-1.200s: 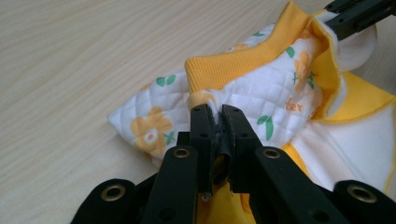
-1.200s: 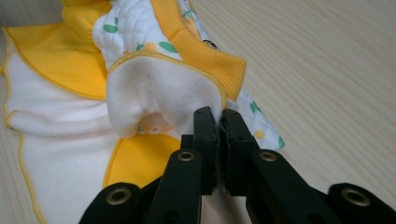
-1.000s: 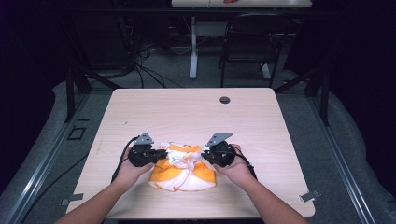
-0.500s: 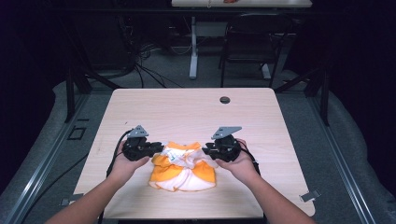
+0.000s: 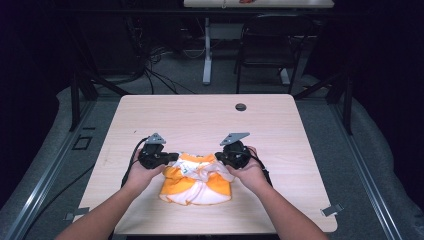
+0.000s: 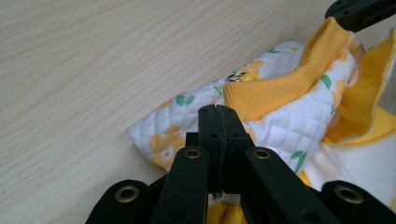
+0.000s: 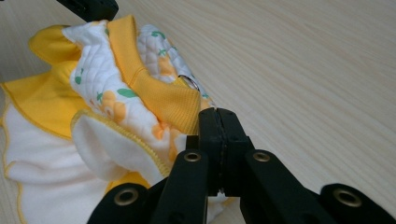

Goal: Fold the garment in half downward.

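Both grippers — left, right — just clamped tight on the garment (quilted, orange-trimmed)

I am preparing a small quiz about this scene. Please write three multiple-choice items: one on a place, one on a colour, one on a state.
1. Where on the table does the garment lie?
A. at the far edge by the round hole
B. near the person's edge, between the two grippers
C. at the far right corner

2. Which colours does the garment have?
A. blue and grey
B. red and black
C. orange-yellow and white, with small green leaves

3. How do the jaws of the left gripper and the right gripper stand?
A. both shut on the garment's edge
B. both wide open above it
C. left open, right shut

Answers:
1 B, the high view shows it close to the forearms, a gripper at each side.
2 C, both gripper views show the print.
3 A, in each gripper view the jaws meet, with cloth pinched at them.
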{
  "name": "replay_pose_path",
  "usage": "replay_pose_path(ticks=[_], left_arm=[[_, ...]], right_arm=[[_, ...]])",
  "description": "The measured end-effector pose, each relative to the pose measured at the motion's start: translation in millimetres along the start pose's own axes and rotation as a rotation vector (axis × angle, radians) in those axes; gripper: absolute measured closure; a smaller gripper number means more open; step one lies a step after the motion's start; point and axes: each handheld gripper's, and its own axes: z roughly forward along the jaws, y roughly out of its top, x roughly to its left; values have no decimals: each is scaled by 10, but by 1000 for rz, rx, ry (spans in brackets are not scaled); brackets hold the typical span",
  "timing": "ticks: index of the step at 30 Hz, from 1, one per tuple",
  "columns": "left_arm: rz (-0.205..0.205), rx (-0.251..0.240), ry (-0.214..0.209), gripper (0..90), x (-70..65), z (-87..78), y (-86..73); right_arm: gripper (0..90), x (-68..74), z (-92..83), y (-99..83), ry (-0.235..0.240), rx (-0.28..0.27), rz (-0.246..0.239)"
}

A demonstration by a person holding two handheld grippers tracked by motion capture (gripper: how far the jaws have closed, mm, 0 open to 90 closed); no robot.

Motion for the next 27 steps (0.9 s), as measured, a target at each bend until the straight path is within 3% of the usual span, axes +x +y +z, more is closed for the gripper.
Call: replay_pose_path(ticks=[6,12,27], left_arm=[[-5,-7,-20,900,-29,-45,-31],[37,-5,-49,900,-95,-134,-82],[42,14,-111,900,-242,-198,-265]], right_arm=[[898,55,-5,-13,25,-2,-8],[897,153,-106,-29,60,-18,-28],[894,395,-165,-155,126,2,-80]])
